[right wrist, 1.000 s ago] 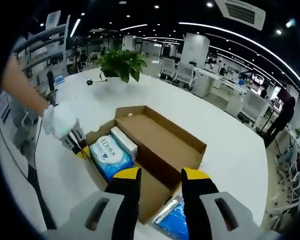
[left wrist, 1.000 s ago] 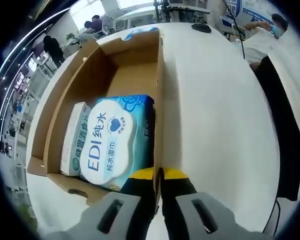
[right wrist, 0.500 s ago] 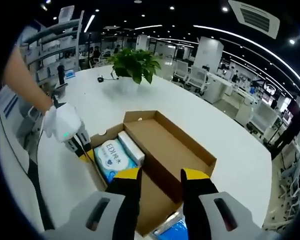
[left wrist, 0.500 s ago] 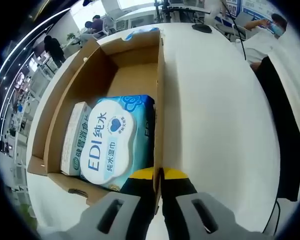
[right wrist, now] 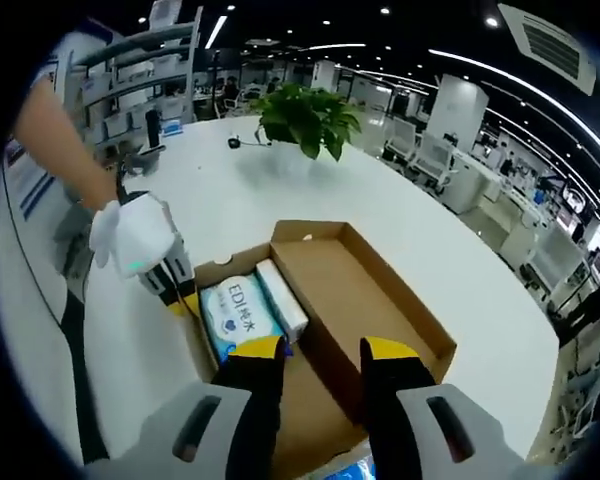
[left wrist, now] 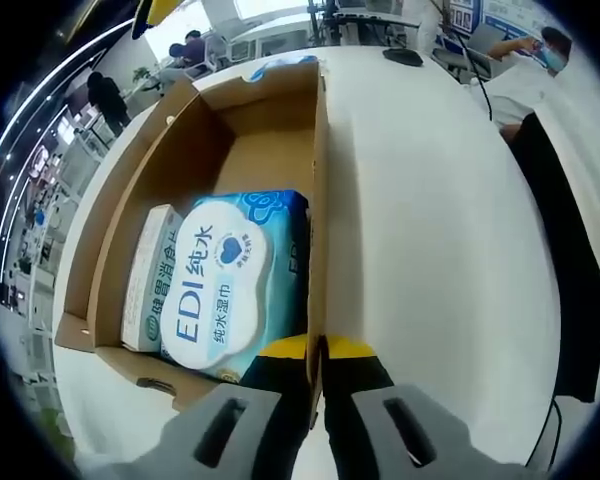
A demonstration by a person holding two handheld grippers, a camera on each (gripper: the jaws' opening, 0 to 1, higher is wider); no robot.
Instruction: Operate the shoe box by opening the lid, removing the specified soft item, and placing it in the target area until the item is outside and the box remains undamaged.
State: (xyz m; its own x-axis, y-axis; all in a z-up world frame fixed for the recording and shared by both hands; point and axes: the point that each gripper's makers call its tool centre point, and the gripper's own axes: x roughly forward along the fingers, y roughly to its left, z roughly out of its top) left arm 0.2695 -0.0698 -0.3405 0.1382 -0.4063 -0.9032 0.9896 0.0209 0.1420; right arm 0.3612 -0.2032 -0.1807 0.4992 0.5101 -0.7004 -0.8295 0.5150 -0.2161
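Holding: left claw (left wrist: pixel 317 352) clamps shoe box (left wrist: pixel 317 180) near wall.
Right claw (right wrist: pixel 319 352): open, above the box.
Wipes pack (right wrist: pixel 242 316): inside, near-left, just ahead of right claw, long axis along box.

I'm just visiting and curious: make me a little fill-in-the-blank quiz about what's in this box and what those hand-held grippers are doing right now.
1. The shoe box stands with its lid ____.
2. The wet wipes pack lies beside a slim white ____ inside it.
3. The left hand-held gripper is shut on the box's ____.
4. The right hand-held gripper hangs above the box with its jaws ____.

Missing words: open; box; wall; open
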